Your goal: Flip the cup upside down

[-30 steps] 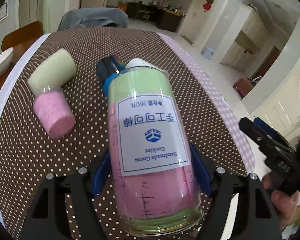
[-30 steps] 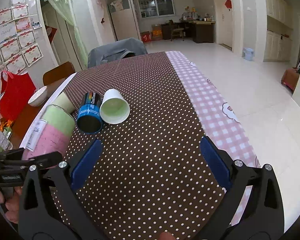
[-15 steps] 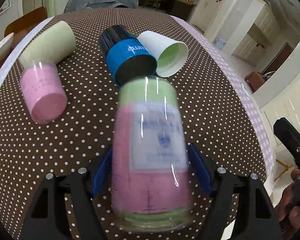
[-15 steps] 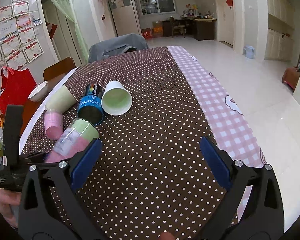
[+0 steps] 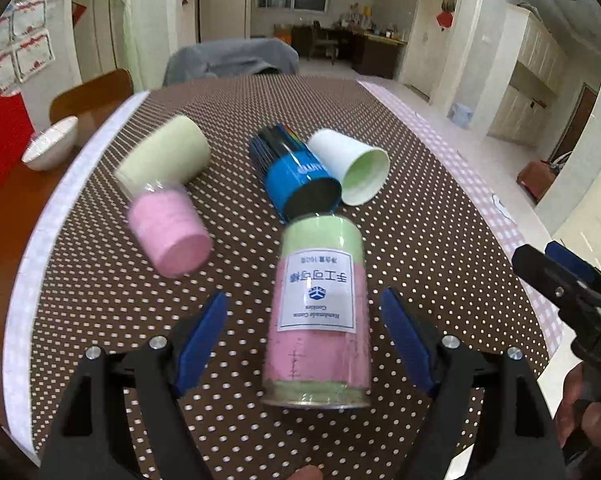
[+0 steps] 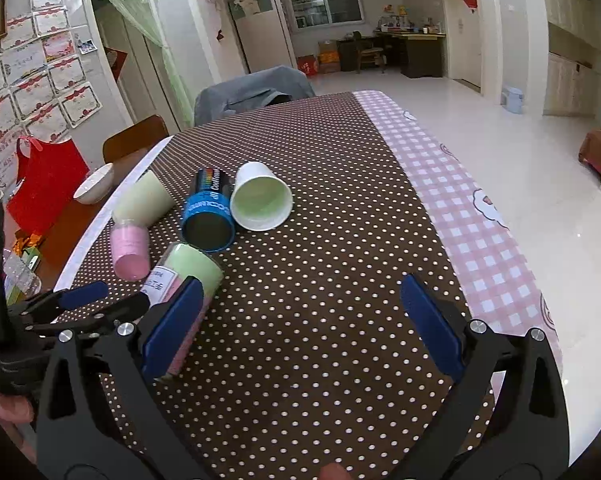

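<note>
A clear cup with a white label point(image 5: 318, 304), green and pink inside, lies on its side on the dotted tablecloth point(image 5: 440, 240), its wide rim toward me. My left gripper point(image 5: 303, 336) is open, its blue pads apart from the cup on both sides. The cup also shows in the right wrist view point(image 6: 180, 280), partly behind my right gripper's left finger. My right gripper point(image 6: 300, 320) is open and empty over bare cloth. The left gripper point(image 6: 100, 304) shows at that view's left edge.
A blue can point(image 5: 296, 172), a white paper cup point(image 5: 352, 168) and a green-and-pink cup point(image 5: 160, 192) lie on their sides behind the labelled cup. A white bowl point(image 5: 50, 142) sits at the far left. A covered chair point(image 6: 252, 92) stands at the table's far end.
The left gripper lowered the labelled cup onto the table, opened and let it go. The cup now lies on its side. The right gripper stayed open and hardly moved.
</note>
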`<state>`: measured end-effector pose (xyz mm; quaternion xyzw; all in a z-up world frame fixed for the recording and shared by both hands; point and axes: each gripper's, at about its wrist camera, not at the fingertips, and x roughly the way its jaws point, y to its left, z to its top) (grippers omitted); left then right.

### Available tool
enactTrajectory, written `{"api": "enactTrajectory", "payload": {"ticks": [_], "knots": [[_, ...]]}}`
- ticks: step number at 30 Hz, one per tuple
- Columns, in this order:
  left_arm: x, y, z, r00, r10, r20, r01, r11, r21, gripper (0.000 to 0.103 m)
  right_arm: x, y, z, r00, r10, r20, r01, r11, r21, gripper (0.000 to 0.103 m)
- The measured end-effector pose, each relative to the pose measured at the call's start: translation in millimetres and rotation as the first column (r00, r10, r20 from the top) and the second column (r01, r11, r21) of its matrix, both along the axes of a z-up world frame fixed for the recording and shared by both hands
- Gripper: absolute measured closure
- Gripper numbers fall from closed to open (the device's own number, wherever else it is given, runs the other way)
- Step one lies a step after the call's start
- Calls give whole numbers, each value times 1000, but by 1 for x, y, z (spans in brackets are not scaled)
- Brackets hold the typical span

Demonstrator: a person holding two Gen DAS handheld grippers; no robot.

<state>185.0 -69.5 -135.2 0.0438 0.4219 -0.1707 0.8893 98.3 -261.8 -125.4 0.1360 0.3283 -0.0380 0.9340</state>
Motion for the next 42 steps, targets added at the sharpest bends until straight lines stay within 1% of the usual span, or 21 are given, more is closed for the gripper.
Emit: {"api": "enactTrajectory", "payload": {"ticks": [3, 11, 17, 22, 29, 42], "knots": [[-11, 8, 8, 999, 19, 41, -19, 1000, 12, 25, -2, 5, 4, 1000, 12, 9, -12, 1000, 0, 6], [-34, 27, 35, 990, 70, 125, -71, 997, 7, 24, -11, 20, 20, 998, 41, 42, -40, 999, -14, 6], [-53, 45, 54, 974, 111, 195, -113, 994, -2, 24, -18, 31, 31, 996, 62, 65, -61, 998, -23, 6], [-67, 61, 67, 959, 152, 240, -150, 988, -29, 24, -18, 38, 36, 994, 82, 70, -80, 997, -21, 6], [-78, 80, 73, 937, 204, 283, -197, 979, -53, 24, -16, 48, 41, 993, 93, 75, -90, 995, -44, 6], [-89, 107, 74, 915, 266, 302, -253, 964, -82, 24, -17, 64, 48, 988, 129, 91, -124, 990, -61, 6]]}}
